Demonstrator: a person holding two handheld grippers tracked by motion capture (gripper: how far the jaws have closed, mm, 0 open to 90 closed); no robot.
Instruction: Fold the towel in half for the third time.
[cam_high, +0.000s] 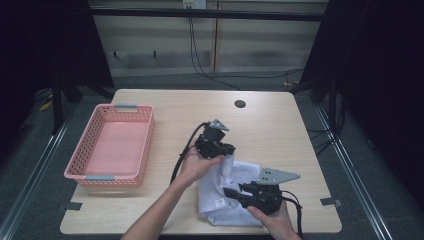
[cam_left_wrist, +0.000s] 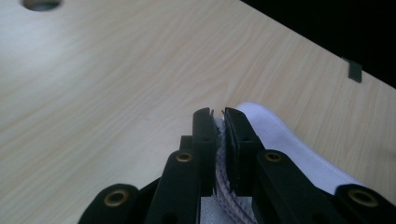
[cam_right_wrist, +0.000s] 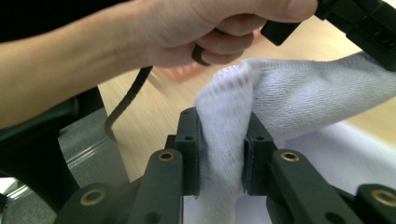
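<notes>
While the left claw (cam_left_wrist: 218, 122) stands nearly together, pinching a thin ribbed edge of the white garment (cam_high: 227, 192), the right claw (cam_right_wrist: 223, 140) is clamped on a thick bunched fold of it. The garment lies crumpled at the lower centre-right of the tabletop (cam_high: 270, 125) in the high view, with the pink basket (cam_high: 145, 145) well apart at left. The left grip looks shallow; a tug between the hands could slip that edge free.

You work at a pale wooden table (cam_high: 280, 125) on grey floor (cam_high: 30, 165). Behind the table runs a beige panelled wall (cam_high: 250, 45) with black cables (cam_high: 200, 60); dark curtains (cam_high: 380, 75) flank the table.
</notes>
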